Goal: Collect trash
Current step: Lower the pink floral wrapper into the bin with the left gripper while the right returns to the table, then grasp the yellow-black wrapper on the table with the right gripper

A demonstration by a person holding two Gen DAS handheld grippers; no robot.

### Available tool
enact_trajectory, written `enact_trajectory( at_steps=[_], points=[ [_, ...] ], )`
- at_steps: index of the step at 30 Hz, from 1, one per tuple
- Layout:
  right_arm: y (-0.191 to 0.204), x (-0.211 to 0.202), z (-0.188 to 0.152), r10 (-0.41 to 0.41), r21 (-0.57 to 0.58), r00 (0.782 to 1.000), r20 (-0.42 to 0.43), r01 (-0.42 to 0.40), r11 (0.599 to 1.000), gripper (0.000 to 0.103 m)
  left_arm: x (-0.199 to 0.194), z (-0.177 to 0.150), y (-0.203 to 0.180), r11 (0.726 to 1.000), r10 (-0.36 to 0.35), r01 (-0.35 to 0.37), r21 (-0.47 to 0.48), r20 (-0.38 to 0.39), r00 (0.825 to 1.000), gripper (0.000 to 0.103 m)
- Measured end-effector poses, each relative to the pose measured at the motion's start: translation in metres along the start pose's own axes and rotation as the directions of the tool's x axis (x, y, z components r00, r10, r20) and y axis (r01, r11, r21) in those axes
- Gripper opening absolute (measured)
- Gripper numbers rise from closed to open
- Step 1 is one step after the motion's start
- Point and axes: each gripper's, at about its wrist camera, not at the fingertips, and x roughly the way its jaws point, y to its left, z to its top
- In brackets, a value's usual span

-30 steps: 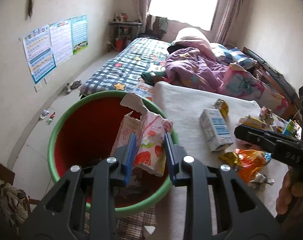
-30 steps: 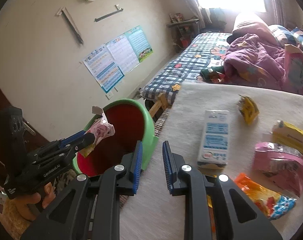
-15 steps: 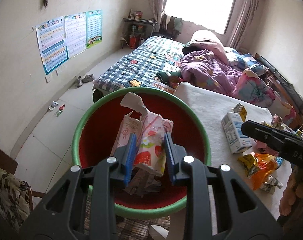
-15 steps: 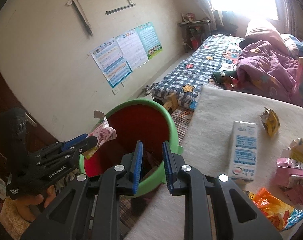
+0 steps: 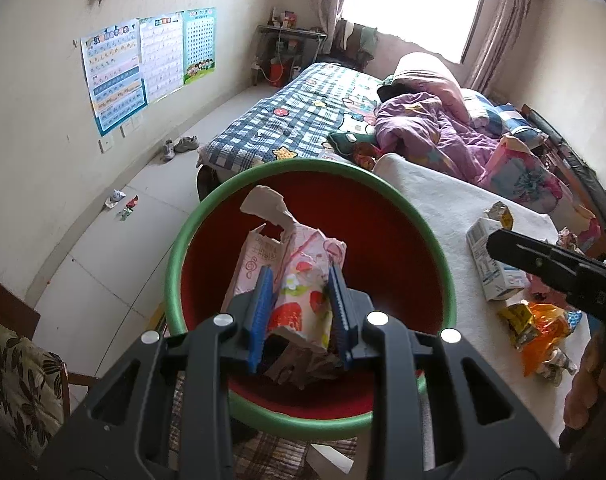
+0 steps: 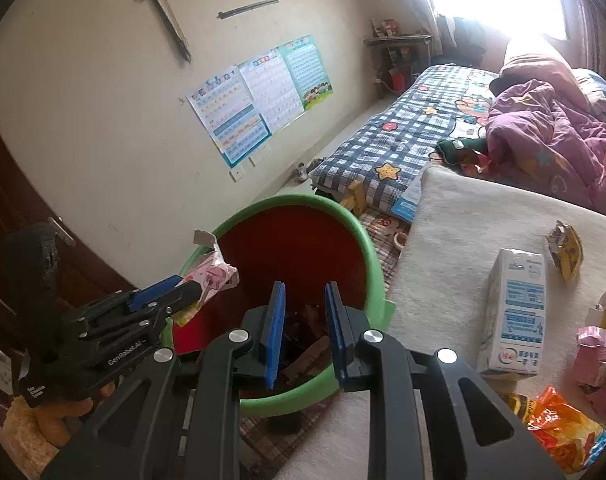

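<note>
A red bin with a green rim (image 5: 207, 216) stands beside the cloth-covered table (image 5: 443, 208). Over its middle my left gripper (image 5: 300, 272) is shut on a torn pink snack wrapper (image 5: 263, 248) with strawberry prints. The right wrist view shows that wrapper (image 6: 215, 276) at the left gripper (image 6: 185, 286), above the bin's left rim (image 6: 367, 248). My right gripper (image 6: 303, 286) is shut with nothing between its pads, above the bin's near side; crumpled trash lies in the bottom. The right gripper (image 5: 499, 240) also pokes in from the right of the left wrist view.
On the table lie a white and blue milk carton (image 6: 515, 316), a yellow wrapper (image 6: 565, 248), a pink packet (image 6: 599, 352) and an orange wrapper (image 6: 559, 424). A bed (image 6: 403, 136) with a checked cover stands behind. A floral-cushioned chair (image 5: 19, 376) is at the lower left.
Both grippers moved left, off the table towards the bin. The left one carried the wrapper from the bin's right rim to over its middle. The right one now hangs over the bin.
</note>
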Motion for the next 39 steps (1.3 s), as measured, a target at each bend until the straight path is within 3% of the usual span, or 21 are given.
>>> enact_trajectory(
  at_steps=[14,15,16,18,22,25,29,32,34,35,36,39],
  points=[
    [-0.003,0.018,0.001,-0.013,0.004,1.0,-0.025,0.013,1.0,0.023,0.016,-0.003,0.005,1.0,-0.005,0.005,-0.01,-0.046,0.999,0.028],
    [-0.007,0.016,0.001,-0.023,0.013,1.0,-0.017,0.023,1.0,0.029,0.016,-0.002,0.006,1.0,-0.006,0.005,-0.011,-0.044,0.999,0.028],
    [-0.016,0.011,0.0,-0.049,0.031,0.999,-0.006,0.049,0.998,0.042,0.015,-0.002,0.007,1.0,-0.006,0.006,-0.013,-0.041,0.999,0.028],
    [-0.033,-0.002,-0.005,-0.107,0.066,0.994,0.015,0.106,0.992,0.053,0.013,-0.001,0.009,1.0,-0.007,0.006,-0.02,-0.035,0.999,0.028],
    [-0.076,-0.022,-0.024,-0.186,0.14,0.981,-0.049,0.191,0.972,0.053,0.012,-0.002,0.012,1.0,-0.013,0.012,-0.028,-0.035,0.999,0.028],
    [-0.103,-0.026,-0.05,-0.259,0.159,0.956,-0.138,0.279,0.947,0.053,0.015,-0.002,0.009,0.999,-0.022,0.021,-0.024,-0.037,0.999,0.028],
    [-0.116,-0.022,-0.072,-0.292,0.181,0.937,-0.19,0.326,0.928,0.053,0.02,0.001,0.001,0.999,-0.045,0.044,-0.01,-0.044,0.998,0.028],
    [-0.115,-0.016,-0.08,-0.329,0.145,0.92,-0.215,0.363,0.92,0.048,0.02,0.003,-0.009,0.998,-0.059,0.059,0.016,-0.041,0.997,0.028],
    [-0.114,-0.016,-0.082,-0.346,0.133,0.913,-0.218,0.379,0.916,0.034,0.02,0.003,-0.011,0.998,-0.062,0.063,0.023,-0.039,0.997,0.028],
    [-0.115,-0.018,-0.083,-0.337,0.143,0.917,-0.212,0.37,0.918,0.034,0.02,0.004,-0.01,0.998,-0.061,0.062,0.025,-0.039,0.997,0.028],
    [-0.115,-0.02,-0.082,-0.324,0.154,0.924,-0.203,0.356,0.922,0.026,0.02,0.004,-0.01,0.998,-0.059,0.06,0.024,-0.04,0.997,0.028],
    [-0.106,-0.03,-0.072,-0.289,0.155,0.943,-0.164,0.314,0.937,0.026,0.02,0.004,-0.006,0.999,-0.05,0.051,0.013,-0.039,0.998,0.028]
  ],
)
